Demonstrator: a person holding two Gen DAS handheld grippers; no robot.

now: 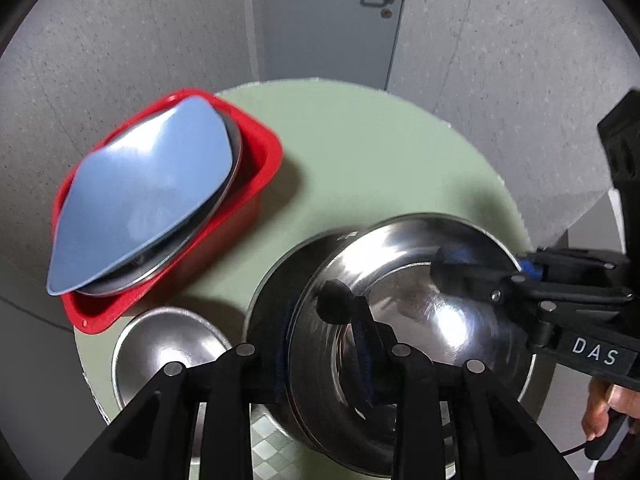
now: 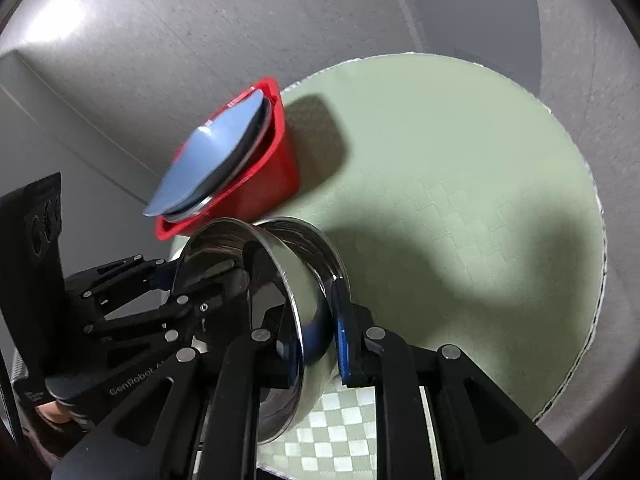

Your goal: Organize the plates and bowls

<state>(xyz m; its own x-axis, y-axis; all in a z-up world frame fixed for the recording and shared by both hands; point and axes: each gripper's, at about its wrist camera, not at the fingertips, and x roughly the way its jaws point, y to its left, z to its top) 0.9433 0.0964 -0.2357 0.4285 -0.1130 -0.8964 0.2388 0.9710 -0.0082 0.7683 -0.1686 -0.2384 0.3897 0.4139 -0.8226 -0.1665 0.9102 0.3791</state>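
A steel bowl [image 1: 416, 308] is held tilted above the green table [image 1: 360, 152]. My left gripper [image 1: 320, 356] is shut on its near rim, one finger inside. My right gripper [image 1: 460, 264] grips the far rim; in the right wrist view [image 2: 316, 336] its blue-padded fingers [image 2: 342, 332] clamp the bowl's wall [image 2: 288, 280]. A second steel bowl [image 1: 168, 348] sits on the table at lower left. A red bin [image 1: 260, 168] holds a blue plate [image 1: 148, 196] leaning over steel plates [image 1: 236, 156].
The round table has a green checked cloth [image 2: 460, 200]. The red bin [image 2: 276, 184] stands at its left edge. Grey walls and a door [image 1: 332, 20] lie beyond. The table's right half is bare cloth.
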